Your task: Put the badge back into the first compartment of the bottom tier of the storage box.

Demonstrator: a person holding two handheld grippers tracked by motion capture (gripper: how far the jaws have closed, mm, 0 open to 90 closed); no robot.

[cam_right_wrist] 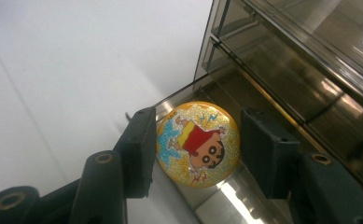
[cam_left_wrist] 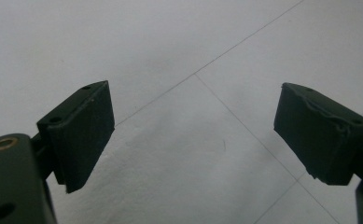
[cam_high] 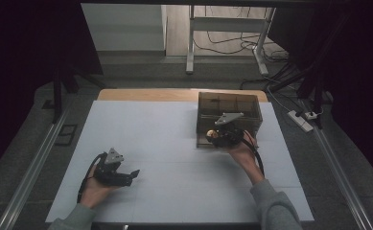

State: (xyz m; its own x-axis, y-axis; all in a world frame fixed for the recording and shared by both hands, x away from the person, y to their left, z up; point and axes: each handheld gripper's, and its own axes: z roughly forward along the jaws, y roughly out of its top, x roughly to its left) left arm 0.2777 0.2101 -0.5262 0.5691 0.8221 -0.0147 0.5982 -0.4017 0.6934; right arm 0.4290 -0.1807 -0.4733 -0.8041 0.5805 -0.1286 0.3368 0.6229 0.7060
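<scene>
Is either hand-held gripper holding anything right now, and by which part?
The right hand-held gripper holds a round cartoon badge by its opposite edges, at the smoky plastic organizer box. The left hand-held gripper is open and holds nothing.

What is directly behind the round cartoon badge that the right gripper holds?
Behind the badge, held by the right gripper, is the smoky transparent organizer box with its near wall and dividers. The box floor directly behind the badge is covered.
</scene>
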